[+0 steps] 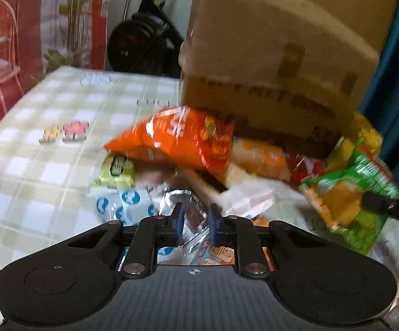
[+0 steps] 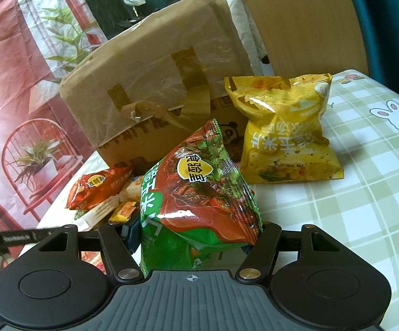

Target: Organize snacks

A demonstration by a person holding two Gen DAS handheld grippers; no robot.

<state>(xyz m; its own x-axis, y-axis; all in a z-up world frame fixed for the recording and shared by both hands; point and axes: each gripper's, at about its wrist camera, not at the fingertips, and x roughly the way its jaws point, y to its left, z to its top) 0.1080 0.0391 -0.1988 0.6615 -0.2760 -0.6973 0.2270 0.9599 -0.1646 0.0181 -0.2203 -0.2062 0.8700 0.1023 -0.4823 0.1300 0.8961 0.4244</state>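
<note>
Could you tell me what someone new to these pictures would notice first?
Probably the green and red snack bag clamped in the right gripper, close to the camera. Behind it a yellow bag stands beside the taped cardboard box, while the left gripper pinches a silvery wrapper from the pile.

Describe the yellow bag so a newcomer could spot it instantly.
Find the big taped cardboard box on the checked tablecloth. Just right of it, the yellow bag stands upright on its own. It is the only all-yellow pack, away from the heap of small snacks on the box's other side.
</note>
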